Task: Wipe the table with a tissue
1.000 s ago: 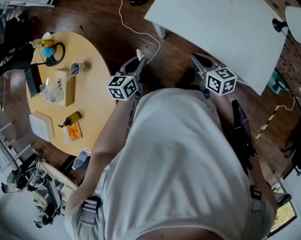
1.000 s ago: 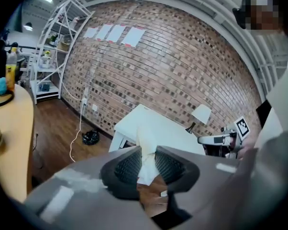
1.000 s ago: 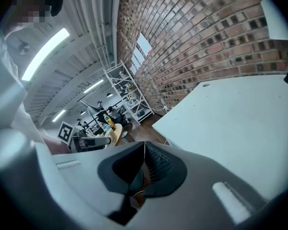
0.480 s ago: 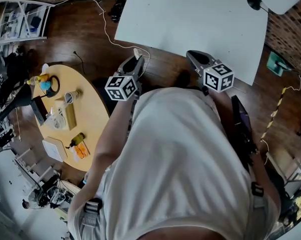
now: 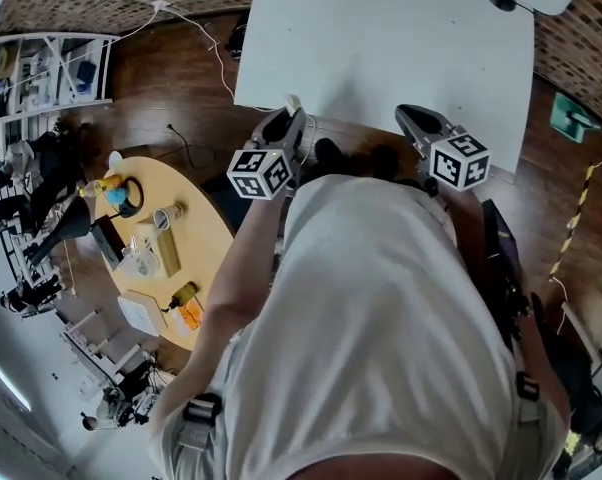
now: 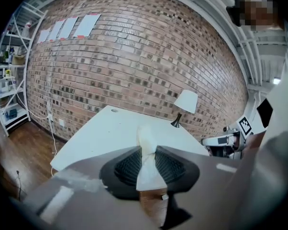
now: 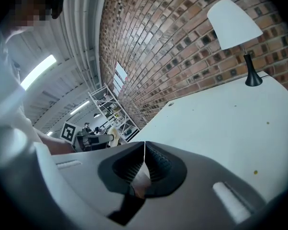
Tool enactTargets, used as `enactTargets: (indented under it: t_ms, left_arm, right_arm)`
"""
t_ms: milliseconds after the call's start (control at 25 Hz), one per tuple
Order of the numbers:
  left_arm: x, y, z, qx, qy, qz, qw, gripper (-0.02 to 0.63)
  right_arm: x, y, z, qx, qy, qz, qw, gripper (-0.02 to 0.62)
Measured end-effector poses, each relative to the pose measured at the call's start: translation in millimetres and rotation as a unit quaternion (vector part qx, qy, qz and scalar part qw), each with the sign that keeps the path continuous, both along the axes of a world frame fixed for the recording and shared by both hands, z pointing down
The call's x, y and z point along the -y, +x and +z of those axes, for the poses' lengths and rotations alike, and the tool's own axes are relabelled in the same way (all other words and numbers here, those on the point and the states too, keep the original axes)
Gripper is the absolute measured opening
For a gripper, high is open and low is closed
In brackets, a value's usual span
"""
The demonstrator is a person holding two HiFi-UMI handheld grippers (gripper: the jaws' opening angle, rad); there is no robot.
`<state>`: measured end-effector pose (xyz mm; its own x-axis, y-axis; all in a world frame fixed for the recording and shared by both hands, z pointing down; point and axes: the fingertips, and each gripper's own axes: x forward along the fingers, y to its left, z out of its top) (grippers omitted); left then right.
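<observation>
The white tissue is a folded strip pinched upright between my left gripper's jaws, its top poking out past the tips. In the head view this left gripper hovers at the near edge of the white table, the tissue showing at its tip. My right gripper is level with it further right, also at the table's near edge. Its jaws meet at the tips with nothing between them. The tabletop has a few small specks.
A white-shaded desk lamp stands at the table's far corner by the brick wall. A round wooden table with a bottle, cup and other small items lies to the left. Cables trail on the wooden floor; shelving stands far left.
Both grippers have travelled together toward the white table, which now lies straight ahead. The round wooden table has dropped back to the left. The tissue stays pinched in the left gripper.
</observation>
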<state>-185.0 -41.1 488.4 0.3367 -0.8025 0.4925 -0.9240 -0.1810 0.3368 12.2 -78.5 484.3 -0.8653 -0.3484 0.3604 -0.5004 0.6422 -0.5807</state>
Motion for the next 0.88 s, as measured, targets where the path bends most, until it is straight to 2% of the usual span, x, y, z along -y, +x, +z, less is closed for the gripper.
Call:
enactTargets:
  t_ms: [160, 360, 560, 680, 880]
  left_arm:
    - [-2.5, -1.7, 12.7, -0.013, -0.009, 0.011, 0.9998, 0.094]
    - [12.1, -39.0, 19.8, 0.005, -0.021, 0.025, 0.9995, 0.094]
    - [35.2, -30.1, 30.8, -0.003, -0.026, 0.075, 0.9969, 0.094]
    - [43.8, -37.3, 30.8, -0.005, -0.022, 0.096, 0.9951, 0.094]
    - [56.7, -65.4, 34.6, -0.01, -0.023, 0.1, 0.9946, 0.094]
  right_arm:
    - [-6.8, 2.0, 9.4, -0.016, -0.001, 0.011, 1.0, 0.012]
    - [14.0, -33.0, 6.0, -0.008, 0.011, 0.027, 1.0, 0.012]
    - [21.3, -34.3, 6.2, -0.039, 0.001, 0.043, 0.998, 0.012]
    - [29.0, -46.4, 11.7, -0.062, 0.008, 0.05, 0.997, 0.012]
    - [37.2, -71.2, 12.9, -0.07, 0.011, 0.058, 0.996, 0.012]
